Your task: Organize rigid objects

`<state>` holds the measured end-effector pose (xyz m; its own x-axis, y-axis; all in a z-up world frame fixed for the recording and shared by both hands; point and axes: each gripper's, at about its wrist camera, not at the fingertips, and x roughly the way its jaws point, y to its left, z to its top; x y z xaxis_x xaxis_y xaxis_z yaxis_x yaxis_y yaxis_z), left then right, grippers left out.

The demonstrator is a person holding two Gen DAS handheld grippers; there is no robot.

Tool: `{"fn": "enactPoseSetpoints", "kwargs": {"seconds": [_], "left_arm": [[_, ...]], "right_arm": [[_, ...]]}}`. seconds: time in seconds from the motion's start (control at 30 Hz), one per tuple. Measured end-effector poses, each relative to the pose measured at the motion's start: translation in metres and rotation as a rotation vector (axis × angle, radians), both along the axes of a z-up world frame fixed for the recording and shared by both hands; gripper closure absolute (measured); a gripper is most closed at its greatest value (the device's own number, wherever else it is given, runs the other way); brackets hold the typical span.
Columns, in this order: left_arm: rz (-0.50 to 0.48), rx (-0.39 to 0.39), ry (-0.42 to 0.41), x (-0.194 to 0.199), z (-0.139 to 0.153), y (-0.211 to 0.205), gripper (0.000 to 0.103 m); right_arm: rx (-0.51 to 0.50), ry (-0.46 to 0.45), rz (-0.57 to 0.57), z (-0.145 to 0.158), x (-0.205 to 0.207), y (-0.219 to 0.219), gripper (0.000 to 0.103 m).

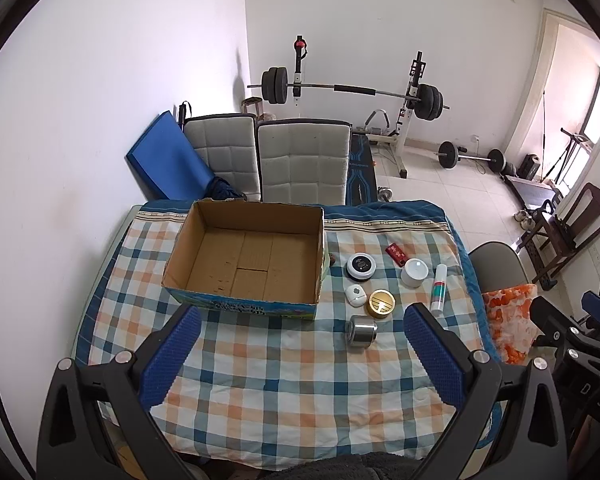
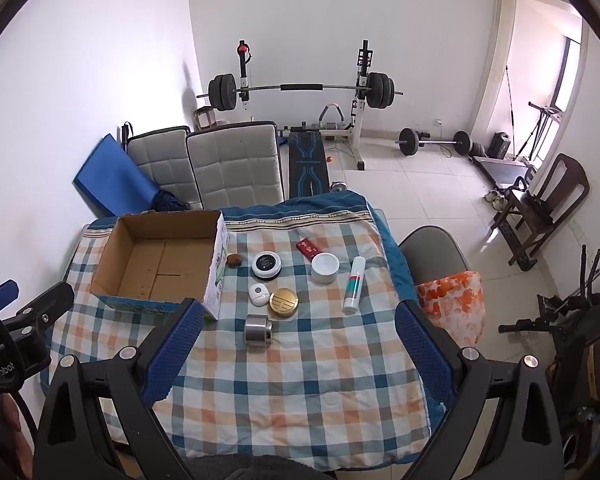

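Beyond both gaping grippers' fingertips [image 2: 180, 320] lies the steel canister [image 2: 259, 329].

Legible text is scarce: the letters "obo" stand in white on the black gripper body [image 2: 8, 368] at the left edge of the right wrist view. Printing on the cardboard box [image 1: 240, 306], the weight bench [image 2: 306, 162] and the red packet [image 2: 307, 248] is too small to read.
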<state>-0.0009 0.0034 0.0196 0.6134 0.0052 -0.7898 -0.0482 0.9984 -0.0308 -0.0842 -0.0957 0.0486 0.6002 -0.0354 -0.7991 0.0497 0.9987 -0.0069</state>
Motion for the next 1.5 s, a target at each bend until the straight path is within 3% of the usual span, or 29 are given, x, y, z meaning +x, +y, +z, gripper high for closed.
{"fn": "enactPoseSetpoints", "kwargs": {"seconds": [1.5], "left_arm": [[-0.017, 0.004, -0.013, 0.001, 0.006, -0.004, 0.0]], "right_arm": [[-0.032, -0.029, -0.053, -0.005, -0.01, 0.0, 0.004]]}}
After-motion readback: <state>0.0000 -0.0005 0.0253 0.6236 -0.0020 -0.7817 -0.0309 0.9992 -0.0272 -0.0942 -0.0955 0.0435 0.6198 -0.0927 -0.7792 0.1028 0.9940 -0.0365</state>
